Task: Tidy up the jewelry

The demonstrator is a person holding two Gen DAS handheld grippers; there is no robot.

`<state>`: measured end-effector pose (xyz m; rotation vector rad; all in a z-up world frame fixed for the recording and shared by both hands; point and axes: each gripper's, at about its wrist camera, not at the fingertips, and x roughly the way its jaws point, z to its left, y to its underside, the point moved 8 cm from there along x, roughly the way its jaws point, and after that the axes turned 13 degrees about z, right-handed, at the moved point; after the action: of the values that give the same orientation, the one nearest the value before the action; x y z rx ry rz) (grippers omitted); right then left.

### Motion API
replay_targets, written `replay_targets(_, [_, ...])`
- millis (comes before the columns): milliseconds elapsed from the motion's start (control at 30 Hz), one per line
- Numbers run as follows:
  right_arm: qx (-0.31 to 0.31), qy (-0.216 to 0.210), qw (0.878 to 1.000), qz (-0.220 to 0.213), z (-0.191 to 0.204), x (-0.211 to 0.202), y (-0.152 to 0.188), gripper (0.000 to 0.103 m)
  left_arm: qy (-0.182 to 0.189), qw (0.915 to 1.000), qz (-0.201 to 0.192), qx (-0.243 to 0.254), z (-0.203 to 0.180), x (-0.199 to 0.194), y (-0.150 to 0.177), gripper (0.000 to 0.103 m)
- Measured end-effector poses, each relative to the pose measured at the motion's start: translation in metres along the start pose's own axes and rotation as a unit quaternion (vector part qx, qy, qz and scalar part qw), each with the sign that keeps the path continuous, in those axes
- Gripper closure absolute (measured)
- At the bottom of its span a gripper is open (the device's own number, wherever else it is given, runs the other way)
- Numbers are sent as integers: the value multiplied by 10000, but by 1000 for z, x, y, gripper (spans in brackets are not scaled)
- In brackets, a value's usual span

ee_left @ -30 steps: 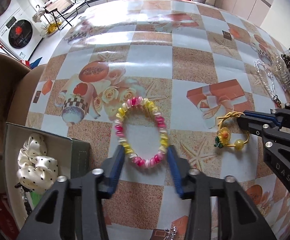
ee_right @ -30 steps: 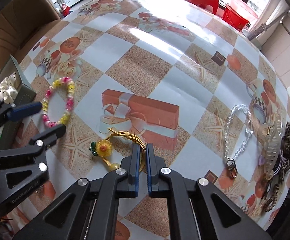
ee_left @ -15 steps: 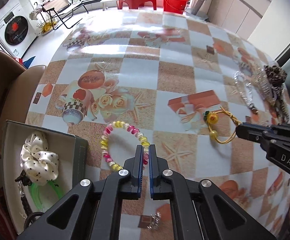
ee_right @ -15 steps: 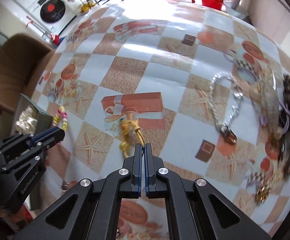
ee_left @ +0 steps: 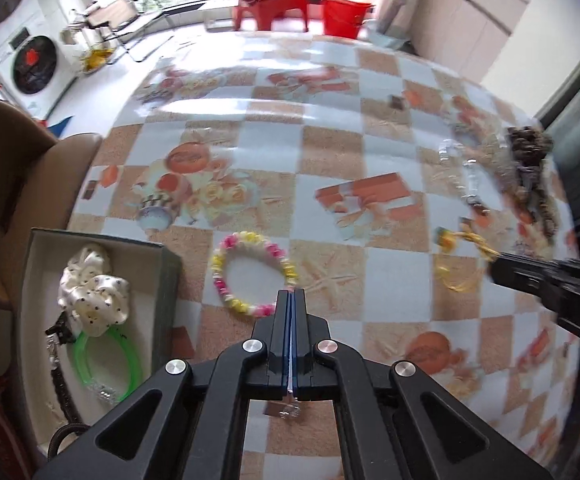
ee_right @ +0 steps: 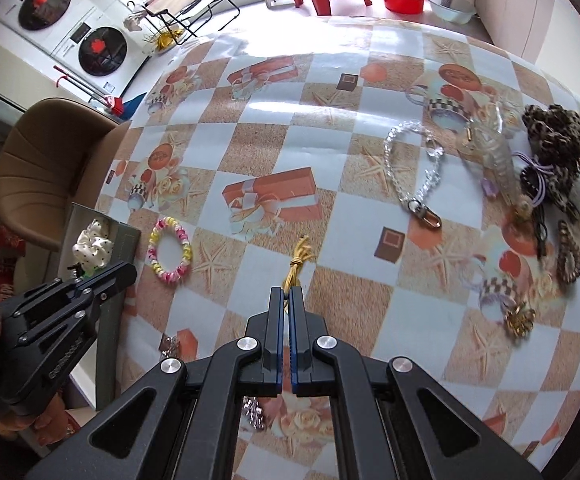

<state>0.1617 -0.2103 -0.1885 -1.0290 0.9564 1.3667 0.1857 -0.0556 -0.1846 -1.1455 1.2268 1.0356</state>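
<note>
A pink, yellow and white bead bracelet point(ee_left: 250, 272) lies flat on the patterned table, beside the box. My left gripper point(ee_left: 291, 294) is shut just above the bracelet's near edge. From the right wrist view a gap shows between the left gripper point(ee_right: 130, 274) and the bracelet point(ee_right: 170, 256), so nothing is in its jaws. My right gripper point(ee_right: 288, 292) is shut on a yellow cord tie point(ee_right: 297, 262). Its flower and bead point(ee_left: 445, 240) dangle, blurred, from the right gripper point(ee_left: 493, 268) above the table. The open box point(ee_left: 166, 280) holds a white dotted scrunchie point(ee_left: 90, 292) and a green bangle point(ee_left: 102, 364).
At the table's right lie a clear bead chain point(ee_right: 409, 168), a clear hair claw point(ee_right: 493, 160), a leopard scrunchie point(ee_right: 553, 136), dark hair ties and a gold piece point(ee_right: 519, 318). A small silver piece point(ee_left: 290, 410) lies under my left gripper. A brown chair point(ee_right: 50, 168) stands past the left edge.
The left jaws, open around the bracelet a second ago, closed and the gripper rose; the bracelet stayed on the table. The right gripper rolled and lifted the yellow cord tie off the table.
</note>
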Motion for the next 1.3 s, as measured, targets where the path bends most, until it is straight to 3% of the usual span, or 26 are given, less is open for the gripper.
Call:
replay_targets(133, [74, -22, 10000, 37, -5, 2, 7, 101, 14, 9996, 216, -202, 4, 20, -4, 101])
replay_targets(433, [238, -93, 9997, 59, -21, 0, 20, 101, -177, 9994, 220, -184, 0, 31, -10, 101])
replay_targets(467, [259, -105, 9996, 51, -23, -1, 21, 101, -173, 9995, 212, -183, 0, 30, -10, 91])
replay_targets(500, [283, -118, 9995, 43, -24, -2, 22, 101, -155, 9994, 236, -183, -1, 29, -10, 30])
replay_targets(533, [309, -136, 9994, 37, -25, -2, 22, 101, -204, 9992, 273, -198, -1, 29, -10, 0])
replay_targets(633, [349, -183, 9992, 21, -27, -3, 24, 101, -457, 9989, 76, -116, -3, 26, -15, 2])
replay_targets(767, [352, -203, 9992, 25, -27, -4, 24, 101, -545, 9982, 154, -178, -3, 42, -20, 2])
replay_targets(967, [401, -214, 9989, 58, -30, -3, 31, 101, -448, 9975, 538, -29, -8, 80, -26, 27])
replay_targets(1033, [425, -221, 9988, 61, -30, -4, 34, 101, -341, 9978, 558, -89, -7, 86, -27, 30])
replay_targets(1133, [466, -237, 9986, 51, -31, -5, 38, 101, -126, 9984, 549, -39, -11, 88, -28, 52])
replay_targets(1200, [498, -241, 9985, 50, -32, -6, 40, 101, -122, 9985, 528, 93, -16, 87, -26, 92])
replay_targets(1300, [542, -247, 9982, 40, -32, -7, 41, 101, -9, 9987, 482, 168, -22, 85, -26, 92])
